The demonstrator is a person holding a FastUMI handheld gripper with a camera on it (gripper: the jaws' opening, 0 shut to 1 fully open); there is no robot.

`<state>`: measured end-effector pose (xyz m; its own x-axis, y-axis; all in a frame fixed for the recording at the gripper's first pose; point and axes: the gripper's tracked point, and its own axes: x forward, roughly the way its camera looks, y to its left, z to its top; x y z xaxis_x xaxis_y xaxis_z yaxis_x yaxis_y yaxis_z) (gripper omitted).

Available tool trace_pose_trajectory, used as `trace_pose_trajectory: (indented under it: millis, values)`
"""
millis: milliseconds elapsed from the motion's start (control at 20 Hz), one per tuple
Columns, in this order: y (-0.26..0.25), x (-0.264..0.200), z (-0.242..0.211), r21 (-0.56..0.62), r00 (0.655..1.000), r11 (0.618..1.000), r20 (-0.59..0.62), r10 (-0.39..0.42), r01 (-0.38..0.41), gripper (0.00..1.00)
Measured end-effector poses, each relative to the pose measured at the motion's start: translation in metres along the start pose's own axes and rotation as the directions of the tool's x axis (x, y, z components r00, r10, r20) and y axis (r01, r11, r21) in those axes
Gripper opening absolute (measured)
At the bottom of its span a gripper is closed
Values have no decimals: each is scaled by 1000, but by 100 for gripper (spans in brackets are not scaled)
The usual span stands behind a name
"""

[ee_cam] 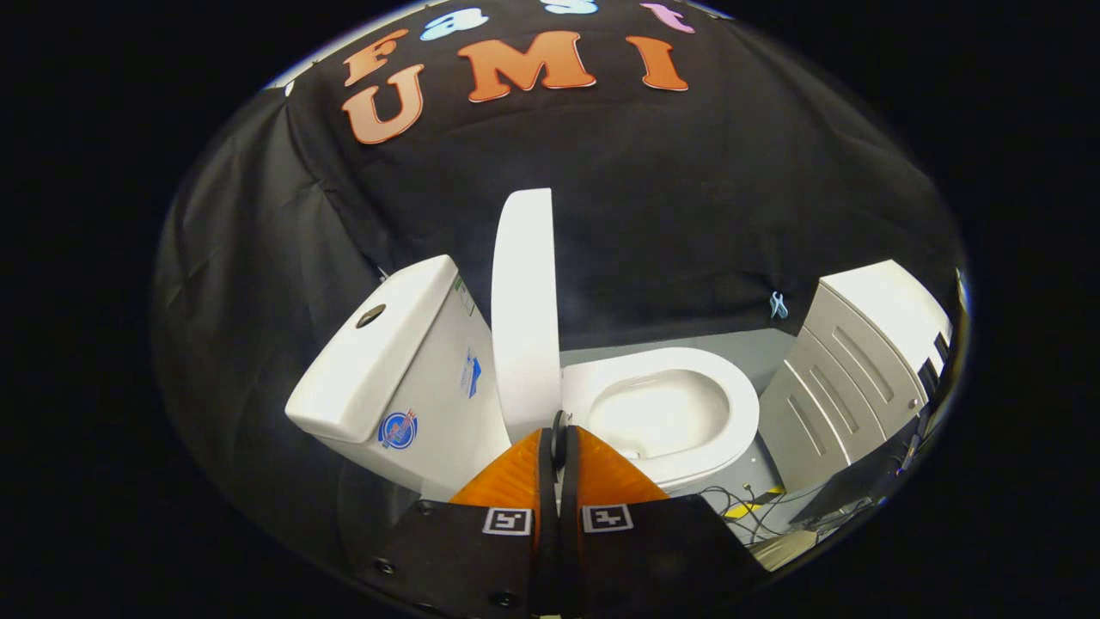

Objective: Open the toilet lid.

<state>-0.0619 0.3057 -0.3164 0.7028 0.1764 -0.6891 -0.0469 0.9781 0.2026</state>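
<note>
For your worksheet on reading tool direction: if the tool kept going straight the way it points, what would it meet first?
Probably the raised toilet lid: the shut tool has its tips at the lid's lower edge, beside the open seat. Whether they already touch is unclear.

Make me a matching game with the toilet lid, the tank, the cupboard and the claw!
Things:
1. white oval toilet lid
2. white ceramic tank
3. pale grey cupboard
4. orange-fingered claw

States or places:
A. past the open bowl
B. fingers together, holding nothing, just short of the lid
C. standing upright
D. round button on top

Pairs: 1-C, 2-D, 3-A, 4-B
</note>
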Motion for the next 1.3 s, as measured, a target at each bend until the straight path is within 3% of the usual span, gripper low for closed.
trace_pose_trajectory:
  millis: [1300]
  values:
    - [90,3,-16,-221,998,975,65,-14,28,8]
